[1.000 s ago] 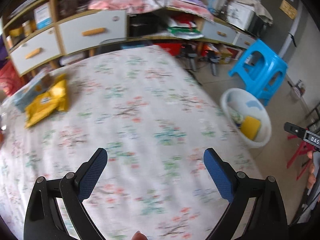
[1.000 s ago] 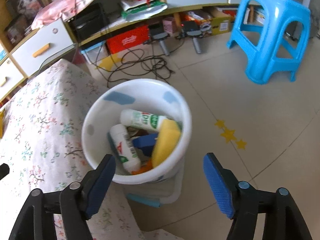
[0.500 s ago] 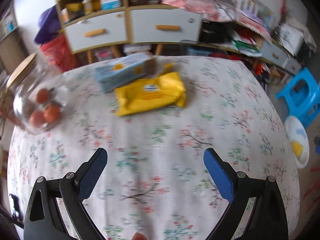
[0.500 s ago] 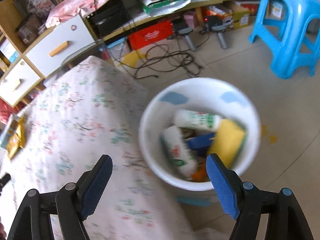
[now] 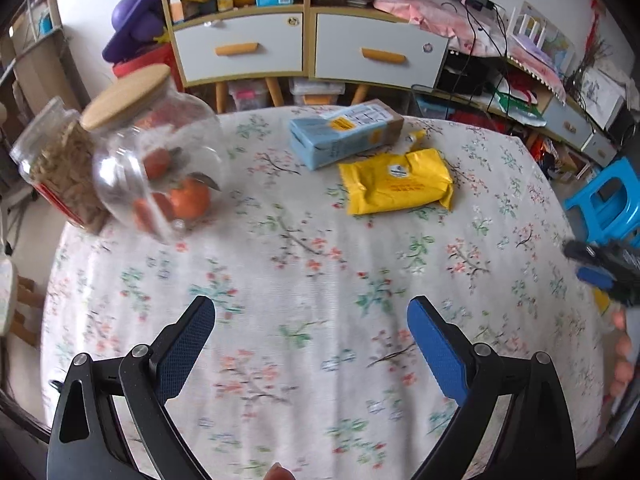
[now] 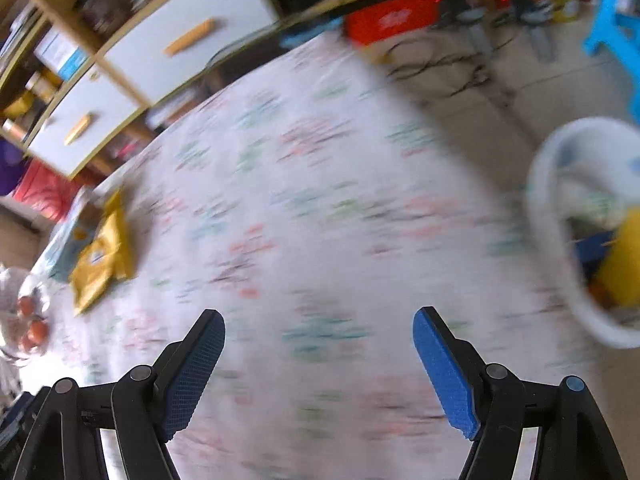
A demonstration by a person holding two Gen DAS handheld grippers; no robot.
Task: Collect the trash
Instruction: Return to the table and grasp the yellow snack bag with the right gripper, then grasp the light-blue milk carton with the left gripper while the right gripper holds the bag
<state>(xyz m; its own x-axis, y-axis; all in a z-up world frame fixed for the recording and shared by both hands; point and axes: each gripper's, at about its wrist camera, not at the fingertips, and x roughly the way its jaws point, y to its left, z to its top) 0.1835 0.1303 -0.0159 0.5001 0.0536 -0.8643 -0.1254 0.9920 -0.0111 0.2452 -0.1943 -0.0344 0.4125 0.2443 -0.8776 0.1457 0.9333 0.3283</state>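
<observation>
Left wrist view: over the last second the camera has swung away from the bin side of the table and now faces the far end, where the remaining items lie. The left gripper (image 5: 310,344) hangs above bare floral tablecloth (image 5: 320,272), jaws spread wide, holding nothing. The yellow packet (image 5: 396,182) lies flat beyond it, touching the blue carton (image 5: 344,134) behind. Judged as the next trash to collect. Two lidded jars stand at the left edge and look like keepers, not trash: a glass jar (image 5: 160,168) holding orange fruit, and a cereal jar (image 5: 60,164) just beside it. The right gripper (image 5: 600,268) shows at the right margin.

Right wrist view (heavily motion-blurred): a second ago this camera looked straight down into the bin; it has since swept back over the table. The right gripper (image 6: 318,364) is fully open and empty, so the drop-off appears complete. The white bin (image 6: 560,280) sits off the table's right edge and holds a yellow item (image 6: 624,260) and something blue (image 6: 592,248); other contents are too blurred to name. The yellow packet (image 6: 102,256) lies well apart, at far left.
</observation>
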